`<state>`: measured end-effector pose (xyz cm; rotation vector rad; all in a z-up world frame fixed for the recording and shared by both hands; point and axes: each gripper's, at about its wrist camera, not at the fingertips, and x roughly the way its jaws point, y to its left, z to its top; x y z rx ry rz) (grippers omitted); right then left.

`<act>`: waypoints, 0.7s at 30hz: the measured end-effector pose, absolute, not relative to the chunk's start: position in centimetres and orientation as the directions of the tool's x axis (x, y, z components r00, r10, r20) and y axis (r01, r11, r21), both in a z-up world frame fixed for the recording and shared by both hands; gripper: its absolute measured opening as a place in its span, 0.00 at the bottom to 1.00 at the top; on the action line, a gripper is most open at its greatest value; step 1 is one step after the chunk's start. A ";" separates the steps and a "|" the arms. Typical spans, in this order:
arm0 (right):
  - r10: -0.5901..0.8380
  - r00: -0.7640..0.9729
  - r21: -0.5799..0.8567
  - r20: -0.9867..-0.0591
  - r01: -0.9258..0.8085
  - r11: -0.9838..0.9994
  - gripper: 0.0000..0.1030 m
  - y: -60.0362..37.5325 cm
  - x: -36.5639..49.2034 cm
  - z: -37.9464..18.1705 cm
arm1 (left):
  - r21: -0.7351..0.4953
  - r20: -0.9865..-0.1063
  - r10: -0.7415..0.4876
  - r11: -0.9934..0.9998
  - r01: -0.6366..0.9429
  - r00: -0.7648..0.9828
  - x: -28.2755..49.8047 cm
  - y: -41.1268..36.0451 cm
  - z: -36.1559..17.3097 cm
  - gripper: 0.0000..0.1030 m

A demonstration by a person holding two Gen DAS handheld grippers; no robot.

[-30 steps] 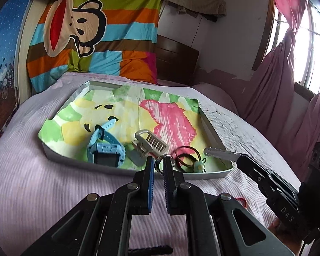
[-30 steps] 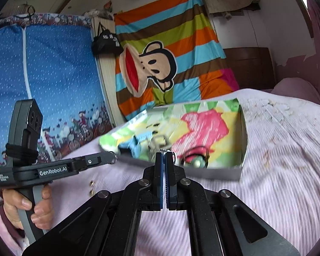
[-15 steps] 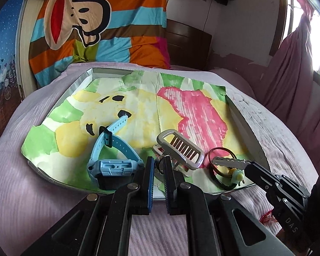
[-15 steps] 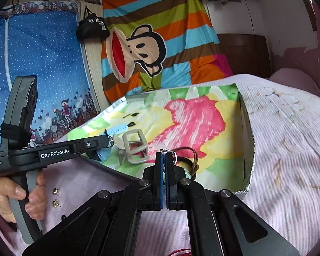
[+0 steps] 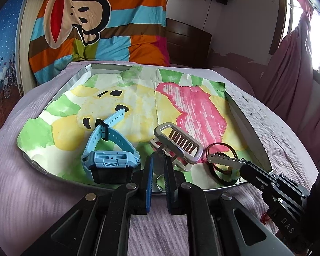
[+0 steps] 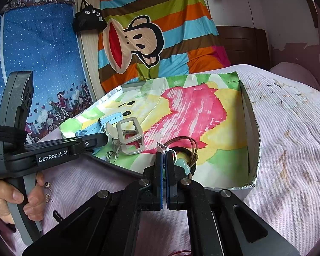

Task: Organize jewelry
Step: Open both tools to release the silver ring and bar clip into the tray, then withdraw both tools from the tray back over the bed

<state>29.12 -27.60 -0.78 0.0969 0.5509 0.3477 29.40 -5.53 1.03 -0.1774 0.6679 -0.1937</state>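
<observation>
A shallow tray [image 5: 250,128] lined with painted paper lies on the bed. In it are a blue watch [image 5: 108,149], a silver claw clip [image 5: 177,143] and dark hair ties [image 5: 221,149]. My left gripper [image 5: 159,160] is at the tray's near edge and its jaws are opening. A small silver ring [image 5: 159,180] lies loose between them; the right wrist view shows the ring [image 6: 112,155] resting on the paper under the left gripper [image 6: 104,138]. My right gripper [image 6: 164,153] is shut on a wavy silver hair clip [image 5: 224,161], just above the hair ties [image 6: 187,147].
Two small earrings [image 6: 48,189] lie on the pink bedspread beside the person's hand [image 6: 8,200]. A red thread [image 5: 265,215] lies near the right gripper. A striped monkey blanket [image 5: 100,21] hangs behind the tray, and pink curtains [image 5: 298,74] are at the right.
Both grippers came forward and down to the tray's near edge. The left jaws have parted a little and the ring now sits lower, loose between them. The right stays shut on the hair clip.
</observation>
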 end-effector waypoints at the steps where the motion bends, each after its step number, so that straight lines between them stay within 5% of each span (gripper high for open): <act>1: 0.349 0.796 0.183 -0.495 -0.297 0.937 0.02 -27.6 29.1 -0.8 | -0.223 -0.592 -0.236 0.967 0.124 0.771 29.2 -5.5 1.1 0.18; 8: 0.334 0.818 0.191 -0.467 -0.275 0.942 0.10 -28.5 28.1 -0.2 | -0.229 -0.547 -0.225 0.967 0.114 0.807 27.5 -5.4 2.4 0.53; 12: 0.315 0.838 0.190 -0.445 -0.255 0.948 0.33 -29.2 27.0 0.2 | -0.206 -0.516 -0.193 0.974 0.098 0.834 25.9 -5.2 3.1 0.71; 15: 0.296 0.857 0.177 -0.423 -0.242 0.954 0.40 -29.6 26.0 0.8 | -0.199 -0.483 -0.164 0.977 0.075 0.860 24.4 -4.7 3.7 0.86; 21: 0.274 0.893 0.172 -0.358 -0.225 0.959 0.65 -30.4 23.8 2.2 | -0.214 -0.421 -0.132 0.976 0.043 0.897 21.5 -3.2 4.3 1.00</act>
